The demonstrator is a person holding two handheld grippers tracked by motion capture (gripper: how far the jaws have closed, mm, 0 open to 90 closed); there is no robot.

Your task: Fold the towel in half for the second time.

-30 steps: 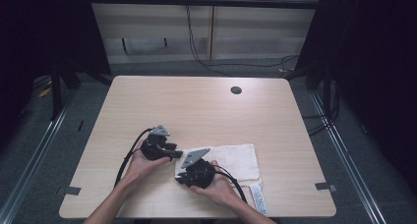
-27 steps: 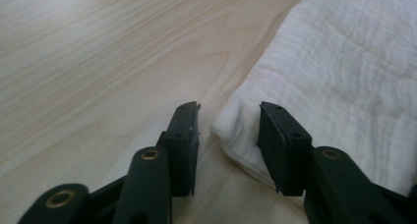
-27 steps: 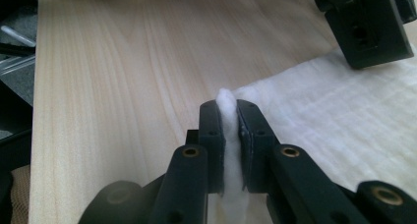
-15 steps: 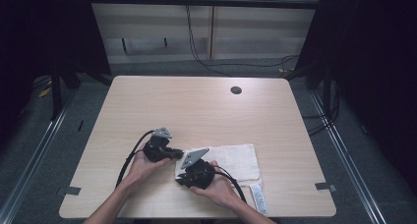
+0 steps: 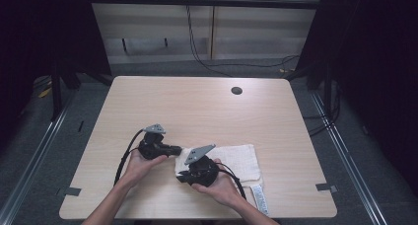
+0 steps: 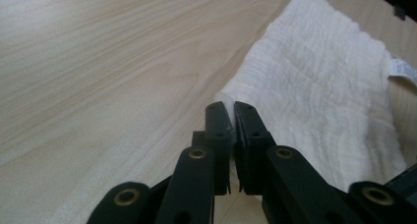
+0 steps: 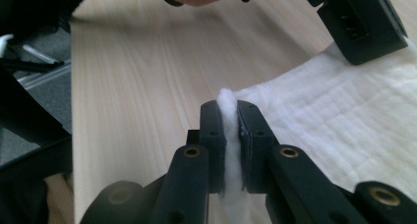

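A white towel (image 5: 236,158) lies flat on the wooden table (image 5: 197,106), near its front edge. My left gripper (image 5: 180,149) reaches in from the left, and its jaws are shut on the towel's far left corner (image 6: 319,86), with a sliver of cloth between the tips (image 6: 232,108). My right gripper (image 5: 181,175) sits over the towel's near left corner. In the right gripper view, its jaws (image 7: 231,108) are shut on a pinched-up fold of the towel (image 7: 344,116). The left gripper's black finger (image 7: 359,27) rests on the cloth just beyond.
A white label (image 5: 260,200) sticks out from the towel's front right corner. A round dark cable hole (image 5: 236,91) sits at the table's far right. Black cables trail from both grippers toward the front edge. Dark floor and rails surround the table.
The left gripper's jaws have closed onto the towel's corner after edging slightly right. The right gripper has stayed put, still pinching the cloth.
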